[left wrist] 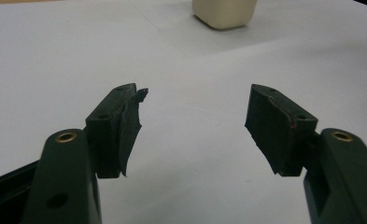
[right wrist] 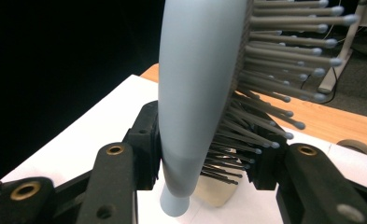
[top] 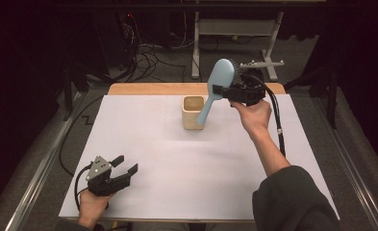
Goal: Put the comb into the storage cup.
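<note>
I keep the hairbrush (top: 217, 85) clamped low on its head in my right gripper (top: 223, 90), handle tipped down over the cup (top: 193, 112) for dropping in. My left gripper (top: 125, 168) waits apart-jawed, well nearer me on the surface (top: 177, 163).

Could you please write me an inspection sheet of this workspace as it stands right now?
Surface: white sheet over a wooden table; flat and bare apart from the cup.
Job's things: light blue hairbrush, tilted, handle end down at the rim of the beige cup, which stands upright near the far edge.
Clutter: nothing seen on the sheet.
Grippers: right gripper shut on the hairbrush at the base of its head, one jaw against the bristles; left gripper open, with nothing between its jaws, low over the near left corner.
Cables: one black cable trails from each gripper; loose wires lie on the floor beyond.
Surroundings: dark room, a grey stand behind the table.
</note>
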